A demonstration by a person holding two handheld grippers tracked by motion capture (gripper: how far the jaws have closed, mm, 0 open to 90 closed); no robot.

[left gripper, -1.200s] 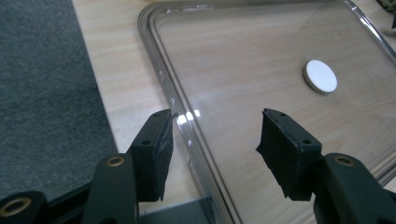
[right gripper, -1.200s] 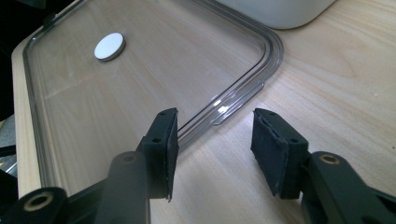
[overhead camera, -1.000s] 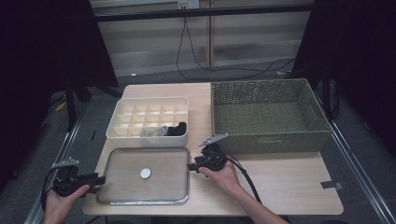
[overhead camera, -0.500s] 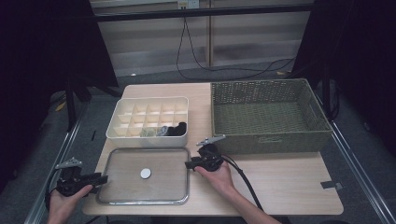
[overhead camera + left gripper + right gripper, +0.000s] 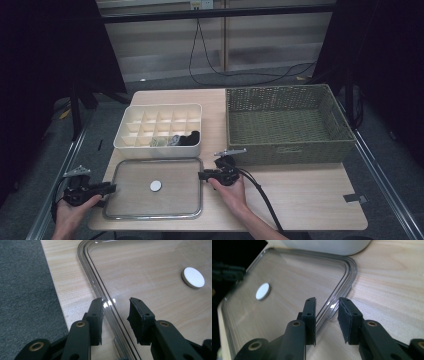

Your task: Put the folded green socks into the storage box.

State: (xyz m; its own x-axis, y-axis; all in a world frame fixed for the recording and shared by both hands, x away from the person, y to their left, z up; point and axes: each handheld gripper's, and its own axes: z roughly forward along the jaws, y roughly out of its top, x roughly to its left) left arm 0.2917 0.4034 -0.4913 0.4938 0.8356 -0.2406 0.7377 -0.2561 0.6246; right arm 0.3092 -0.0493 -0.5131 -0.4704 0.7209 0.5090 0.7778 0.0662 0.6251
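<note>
Tabletop point(image 5: 300, 195) of pale wood sits in a dark room; your clear lid point(image 5: 135, 200) lies flat at its near-left, both tongs point(image 5: 116, 311) point(image 5: 327, 308) closing narrowly astride its rim, not yet pinching.

Dark items point(image 5: 186, 139) in organizer box point(image 5: 131, 116): too small to identify.

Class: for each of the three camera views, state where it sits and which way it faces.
High view: above the table's near side, looking forward and down; forearms, both tongs.
Left gripper view: on the left tongs, looking along the jaws at the clear lid edge.
Right gripper view: on the right tongs, same lid's opposite edge.
Shared: lid, its white knob.
</note>
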